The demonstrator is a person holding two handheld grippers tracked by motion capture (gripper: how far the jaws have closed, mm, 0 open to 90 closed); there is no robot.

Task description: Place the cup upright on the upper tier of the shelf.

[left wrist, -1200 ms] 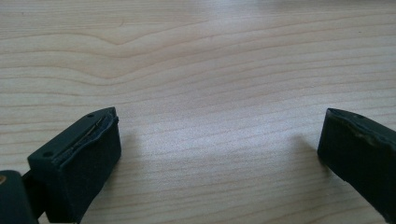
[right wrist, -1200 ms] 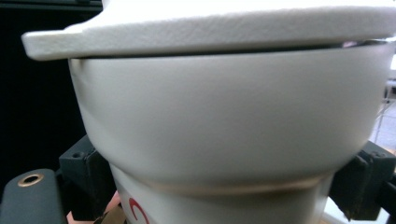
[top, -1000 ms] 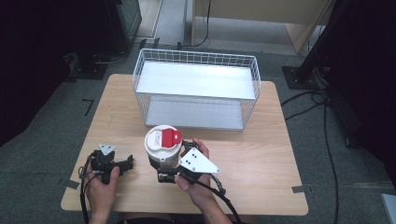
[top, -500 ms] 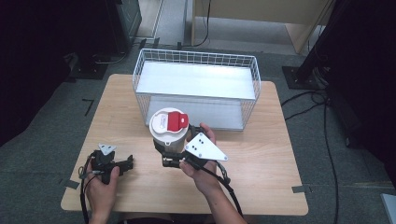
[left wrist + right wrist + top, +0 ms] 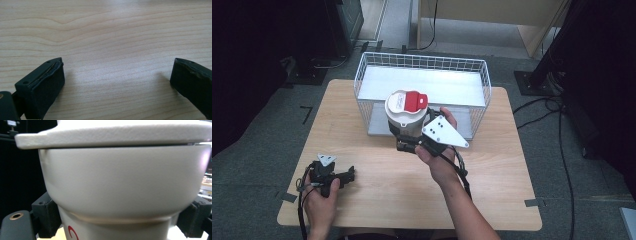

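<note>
R gripper (image 5: pixel 404 141) clamped on the white container w/ red lid tab (image 5: pixel 406 111), held up off the table (image 5: pixel 377 187), right in front of the wire basket (image 5: pixel 482 95). Looks like the pick's done; the drop into the basket isn't, I'd guess. L gripper (image 5: pixel 347 175) parked low near table's front-left, jaws wide apart, nothing in them. R gripper view gives the grip detail: pads (image 5: pixel 47 216) pinch the narrow waist under the flared top. High view gives basket position.
</note>
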